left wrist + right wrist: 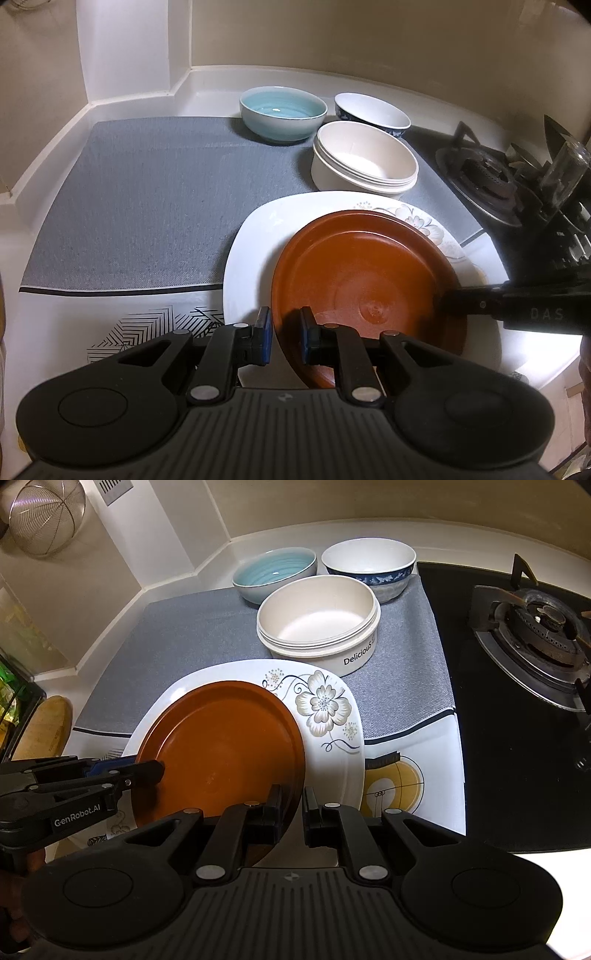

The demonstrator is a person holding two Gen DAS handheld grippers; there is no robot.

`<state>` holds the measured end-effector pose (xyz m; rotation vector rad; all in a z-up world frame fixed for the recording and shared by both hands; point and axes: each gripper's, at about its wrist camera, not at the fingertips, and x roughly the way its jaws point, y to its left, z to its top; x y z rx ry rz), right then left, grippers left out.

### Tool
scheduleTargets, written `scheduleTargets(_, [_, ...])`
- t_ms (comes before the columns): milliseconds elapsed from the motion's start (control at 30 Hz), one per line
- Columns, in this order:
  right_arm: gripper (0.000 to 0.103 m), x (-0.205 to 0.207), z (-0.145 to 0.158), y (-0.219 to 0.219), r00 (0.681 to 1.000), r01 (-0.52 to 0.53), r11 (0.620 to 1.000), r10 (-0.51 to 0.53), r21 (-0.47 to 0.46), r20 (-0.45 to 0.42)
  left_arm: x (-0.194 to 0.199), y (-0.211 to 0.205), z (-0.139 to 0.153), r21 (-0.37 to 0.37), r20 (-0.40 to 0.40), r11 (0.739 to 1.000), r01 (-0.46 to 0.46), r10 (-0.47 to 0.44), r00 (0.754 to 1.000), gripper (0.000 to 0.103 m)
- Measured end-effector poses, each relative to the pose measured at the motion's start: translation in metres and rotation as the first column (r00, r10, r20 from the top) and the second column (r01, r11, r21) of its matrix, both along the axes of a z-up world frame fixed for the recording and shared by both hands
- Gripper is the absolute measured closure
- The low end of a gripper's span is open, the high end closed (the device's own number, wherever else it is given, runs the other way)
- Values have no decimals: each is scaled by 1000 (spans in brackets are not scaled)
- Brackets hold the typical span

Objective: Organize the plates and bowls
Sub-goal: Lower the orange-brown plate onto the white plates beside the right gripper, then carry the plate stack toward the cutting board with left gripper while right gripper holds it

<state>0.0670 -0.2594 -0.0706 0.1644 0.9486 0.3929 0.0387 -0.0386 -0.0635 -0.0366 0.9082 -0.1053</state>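
The blue-padded fingers [264,332] of the left gripper [285,334] straddle the near rim of the brown plate [365,273], one pad outside the rim and one over its inner slope; a gap shows on the outer side, so the jaws look parted, not yet clamped. In this left wrist view the plate lies directly ahead and a little right of the fingertips, stacked on the white floral plate [255,236], which rests partly on the grey woven mat [140,206]. The right gripper [448,299] reaches in from the right, its tip at the plate's far edge. Behind stand a glazed teal bowl [282,112], a navy-patterned bowl [373,114] and a cream ribbed tub [364,162], close together.

In the right wrist view, that gripper's fingers [275,812] bracket the brown plate's right-hand rim with a clear gap, so they too appear released. The plate is round, matte and shallow with a raised lip, so no long axis matters; both grippers sit on opposite edges, equally near. The gas burner [535,635] lies well apart on the black hob.
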Motion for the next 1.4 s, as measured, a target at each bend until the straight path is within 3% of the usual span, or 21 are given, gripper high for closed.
scheduleTargets(1400, [88,3,1,6,1000,24,999,-24,-47,-6,15,-2,-5,12,1,1000,23,-24,1000,87])
